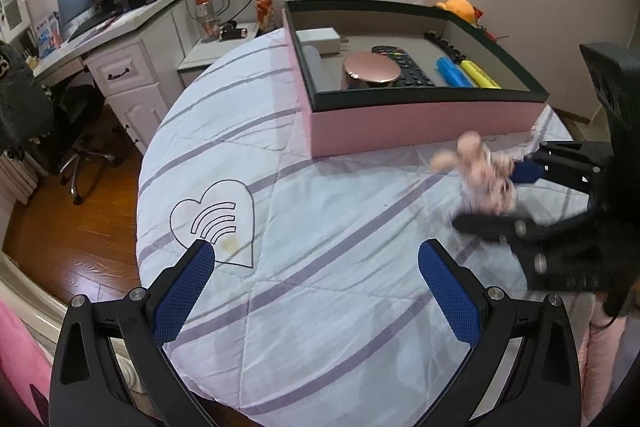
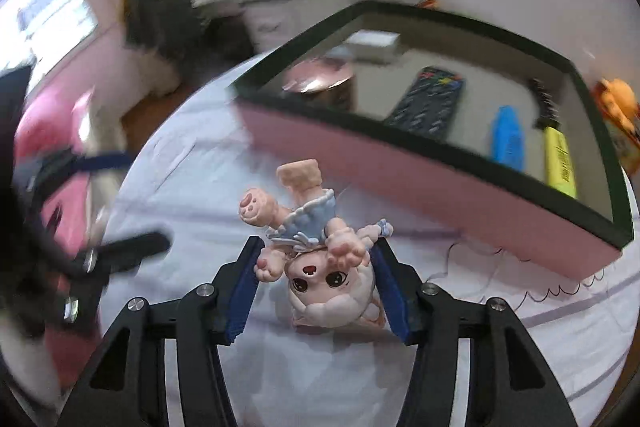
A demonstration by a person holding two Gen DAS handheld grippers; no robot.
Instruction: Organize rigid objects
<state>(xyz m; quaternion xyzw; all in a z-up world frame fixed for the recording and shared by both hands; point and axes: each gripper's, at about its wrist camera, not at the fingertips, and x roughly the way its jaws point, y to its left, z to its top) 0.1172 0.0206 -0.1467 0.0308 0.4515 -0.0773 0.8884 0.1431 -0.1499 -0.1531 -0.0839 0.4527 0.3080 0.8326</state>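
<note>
Left wrist view: left tool [image 1: 316,291] spread wide, empty, over striped quilted bed cover [image 1: 320,307]. Pink cardboard box with dark rim [image 1: 424,121] far right.

Right wrist view: right tool [image 2: 318,285] clamps pale plastic doll figurine in blue dress [image 2: 316,255], upside down, near box. Risk: uneven head grip, doll twists or slips; legs may catch rim.

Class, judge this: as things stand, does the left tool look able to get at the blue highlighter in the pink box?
Probably yes. The left tool is open and empty, the pink box has no lid, and the blue highlighter lies uncovered. The right tool, holding the doll, sits off to the side.
</note>
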